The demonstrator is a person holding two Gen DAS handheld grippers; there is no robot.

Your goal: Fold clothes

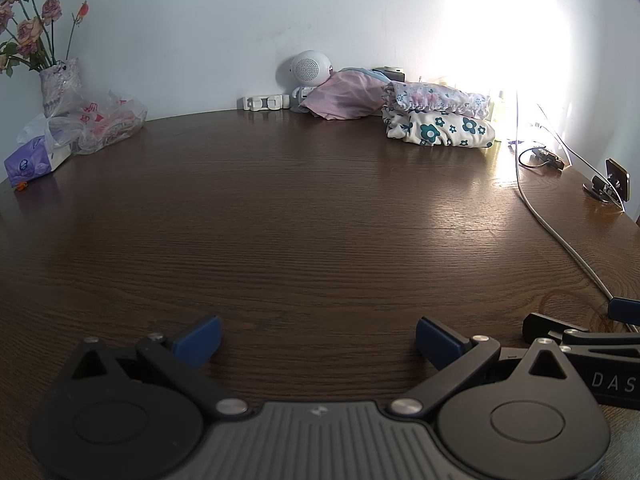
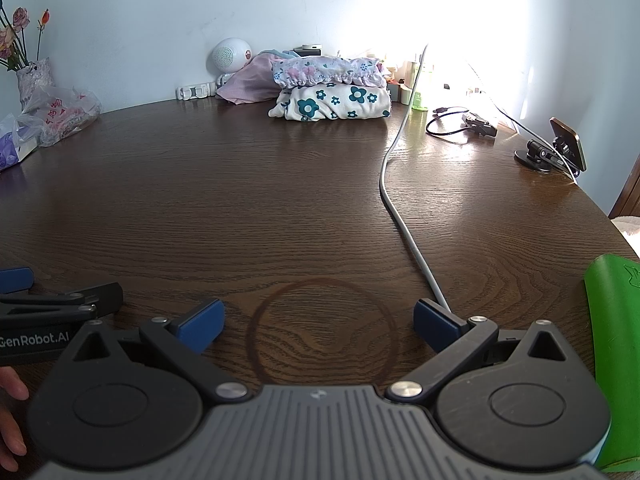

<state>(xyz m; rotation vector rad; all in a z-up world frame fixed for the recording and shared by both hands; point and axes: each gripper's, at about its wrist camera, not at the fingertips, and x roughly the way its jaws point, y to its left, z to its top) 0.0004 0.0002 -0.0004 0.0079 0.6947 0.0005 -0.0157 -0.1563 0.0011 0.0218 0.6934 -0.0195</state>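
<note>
Both the left gripper (image 1: 318, 338) and the right gripper (image 2: 319, 326) hover over the bare dark bench (image 1: 304, 216) with fingers spread wide and nothing between them. The folded floral clothes (image 2: 332, 94) sit stacked at the far edge by the wall, beside a crumpled pink garment (image 2: 250, 82) and a white round speaker (image 2: 229, 55). A grey cable (image 2: 394, 200) runs across the bench toward the right gripper, and a plastic bag (image 1: 106, 122) and a flower vase (image 1: 58, 84) stand far left.
</note>
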